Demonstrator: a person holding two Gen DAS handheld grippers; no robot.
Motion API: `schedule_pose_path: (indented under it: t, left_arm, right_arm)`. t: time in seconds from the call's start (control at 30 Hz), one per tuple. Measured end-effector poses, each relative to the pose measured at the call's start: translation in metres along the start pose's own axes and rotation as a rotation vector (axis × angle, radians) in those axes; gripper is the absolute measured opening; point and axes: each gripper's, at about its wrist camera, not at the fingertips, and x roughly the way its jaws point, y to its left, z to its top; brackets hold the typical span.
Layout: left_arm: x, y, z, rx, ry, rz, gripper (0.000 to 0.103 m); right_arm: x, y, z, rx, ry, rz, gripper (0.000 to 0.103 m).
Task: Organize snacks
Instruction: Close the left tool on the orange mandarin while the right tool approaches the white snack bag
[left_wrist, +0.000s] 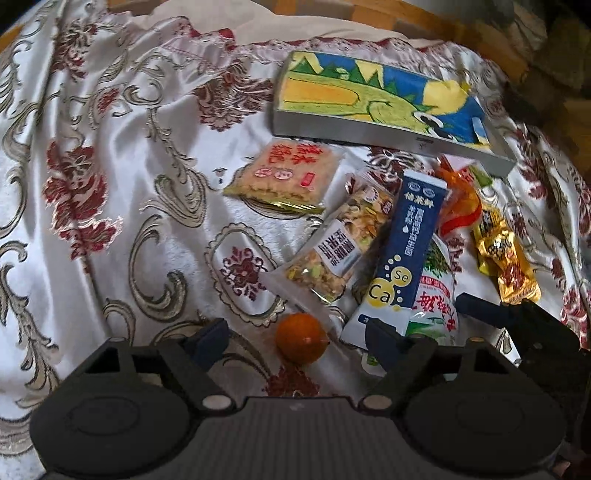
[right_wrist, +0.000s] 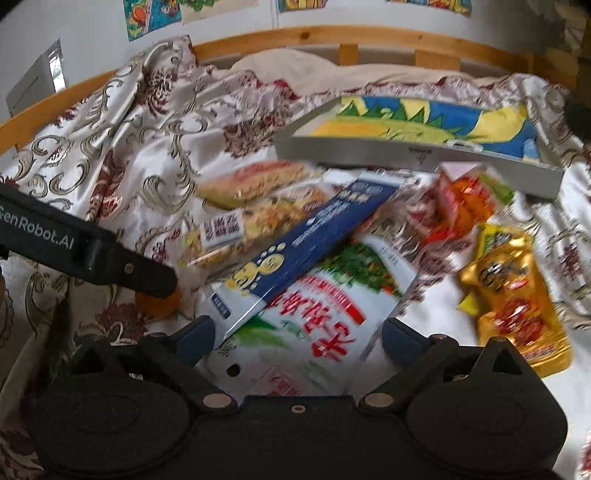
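A small orange (left_wrist: 301, 341) lies on the cloth between the fingers of my left gripper (left_wrist: 297, 338), which is open with a gap on both sides of the fruit. My right gripper (right_wrist: 299, 338) is open low over a white packet (right_wrist: 325, 314) with red characters. A blue sachet (right_wrist: 306, 240) lies slanted across that packet. One finger (right_wrist: 110, 254) of the left gripper half covers the orange (right_wrist: 162, 306) in the right wrist view. A nut-mix packet (left_wrist: 340, 240), a cracker packet (left_wrist: 280, 177), an orange wrapper (left_wrist: 461, 206) and a gold packet (left_wrist: 506, 258) lie around.
A grey shallow box (left_wrist: 369, 136) with a dinosaur drawing inside sits behind the snacks. Everything rests on a white floral satin cloth (left_wrist: 110, 147). A wooden rail (right_wrist: 332, 35) runs along the far edge, with a wall and drawings behind. The cloth's left half is bare.
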Motion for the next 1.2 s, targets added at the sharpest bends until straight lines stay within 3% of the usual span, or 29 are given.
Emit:
schedule_pose_path:
  t: [0.3, 0.37, 0.5, 0.63, 0.77, 1.2]
  left_arm:
    - [0.011, 0.0, -0.001, 0.022, 0.023, 0.016, 0.067]
    - [0.009, -0.003, -0.003, 0.044, 0.02, 0.01, 0.058]
    - [0.008, -0.013, -0.005, 0.104, 0.008, -0.001, 0.057]
    - [0.015, -0.015, -0.005, 0.119, 0.04, 0.001, 0.044]
    - [0.018, -0.009, -0.005, 0.089, 0.056, 0.01, 0.036]
    - [0.016, -0.023, -0.013, 0.091, 0.111, -0.089, 0.034]
  right_arm:
    - [-0.003, 0.001, -0.005, 0.005, 0.002, -0.001, 0.092]
    - [-0.004, 0.0, -0.006, 0.014, 0.002, 0.002, 0.092]
    - [-0.005, 0.002, -0.008, 0.019, 0.011, -0.006, 0.092]
    - [-0.004, 0.006, -0.01, -0.003, 0.016, -0.022, 0.091]
    - [-0.006, 0.006, -0.012, 0.008, 0.012, -0.029, 0.084]
    - [-0.028, -0.003, -0.015, 0.055, 0.029, -0.001, 0.054]
